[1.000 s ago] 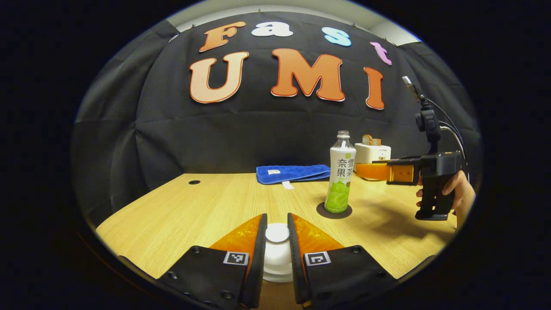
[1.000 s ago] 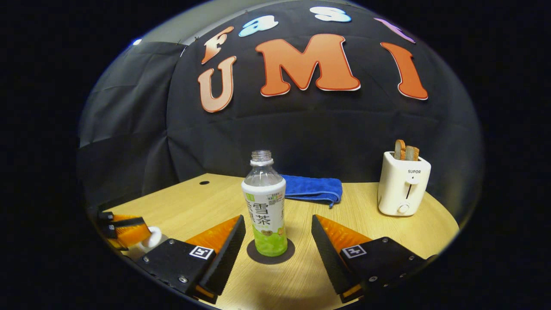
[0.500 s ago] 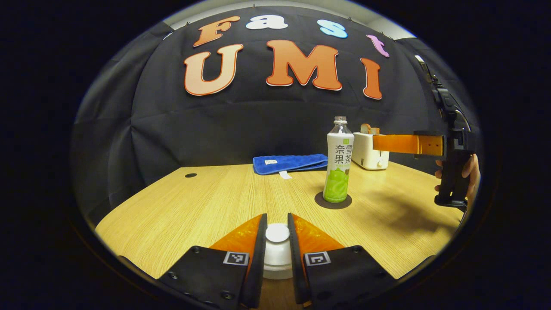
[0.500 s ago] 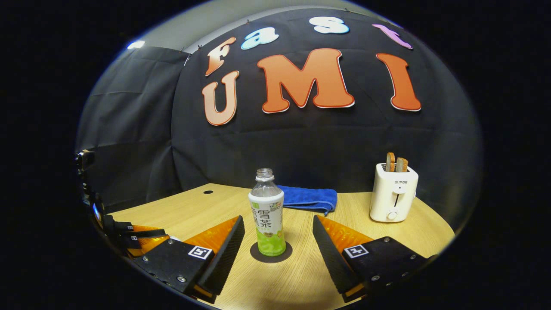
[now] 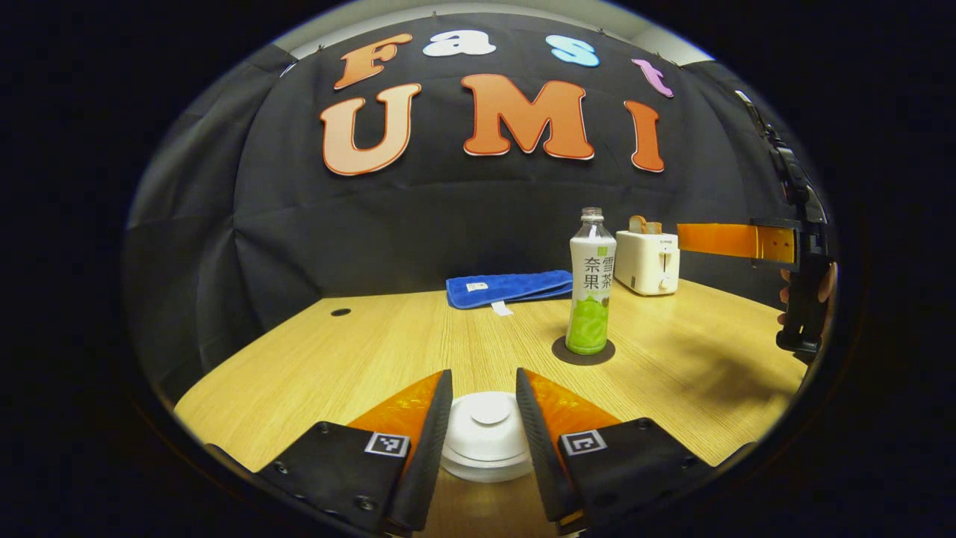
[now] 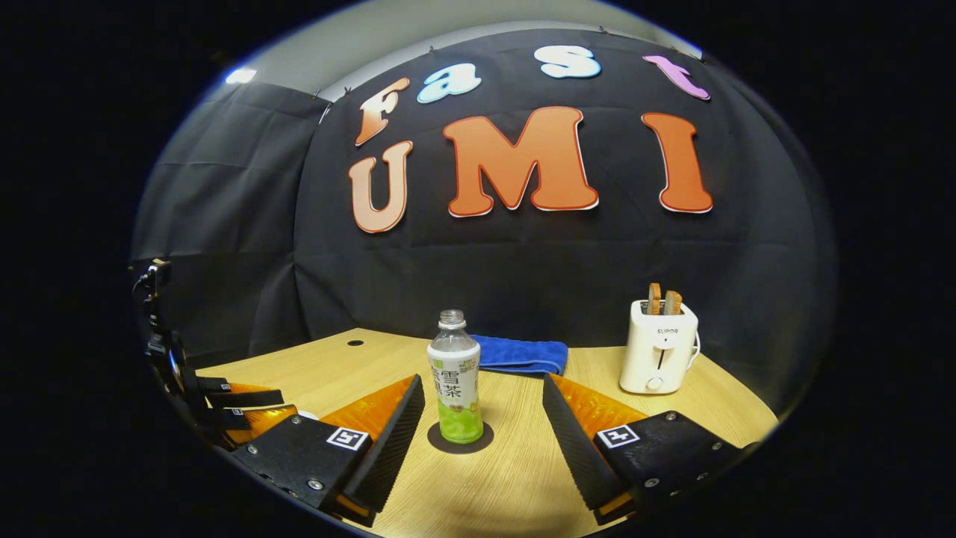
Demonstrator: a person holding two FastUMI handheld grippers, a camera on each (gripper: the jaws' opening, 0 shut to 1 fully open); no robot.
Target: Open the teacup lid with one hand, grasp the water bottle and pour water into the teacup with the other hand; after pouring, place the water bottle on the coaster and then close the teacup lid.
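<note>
Left gripper view — left gripper (image 5: 484, 403) slightly parted around teacup lid (image 5: 487, 437), seemingly untouching.

A light wooden table (image 6: 515, 478) stands before black cloth. A folded blue towel (image 6: 520, 354) lies at its far edge. A white toaster (image 6: 659, 346) holding two bread slices (image 6: 663, 298) stands right of it.

Staged booth: black cloth wall (image 6: 523, 254), wooden table (image 6: 508, 478), toaster (image 6: 661, 347)
</note>
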